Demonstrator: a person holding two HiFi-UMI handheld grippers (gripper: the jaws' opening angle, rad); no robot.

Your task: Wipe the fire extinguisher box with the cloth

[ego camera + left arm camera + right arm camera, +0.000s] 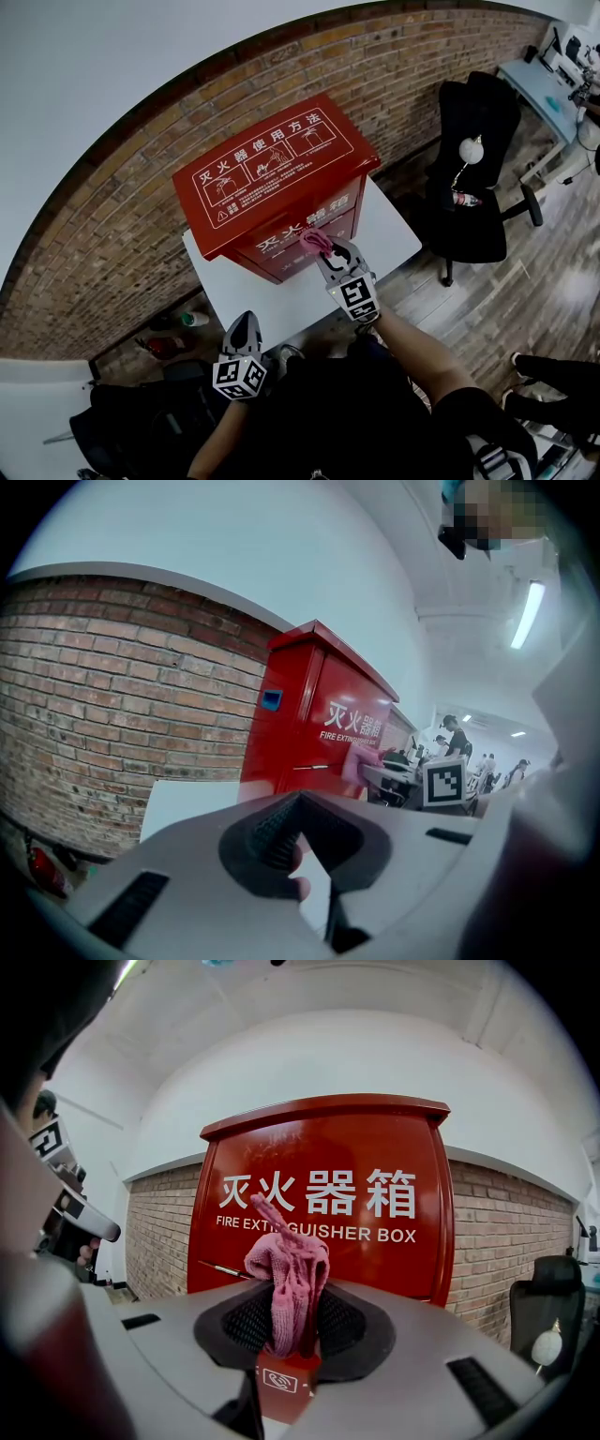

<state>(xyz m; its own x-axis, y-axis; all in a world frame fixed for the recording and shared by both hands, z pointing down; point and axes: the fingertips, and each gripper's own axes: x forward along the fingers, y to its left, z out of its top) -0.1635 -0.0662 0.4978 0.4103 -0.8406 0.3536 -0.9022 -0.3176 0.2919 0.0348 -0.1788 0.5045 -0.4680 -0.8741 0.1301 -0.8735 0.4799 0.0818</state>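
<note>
While the right gripper (pixel 330 248) clenches the cloth (pixel 286 1269), the fire extinguisher box (pixel 272 178) stands just ahead; the closed, empty left gripper (pixel 244 323) sits farther back.

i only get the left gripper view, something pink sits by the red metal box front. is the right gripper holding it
Observer: Yes, the right gripper has its jaws shut on a pink knitted cloth, bunched upright between them.
Operator: whats on the red metal box lid
Observer: It carries white printed instruction diagrams.
Operator: anything right of the white table
Observer: A black office chair.
</note>
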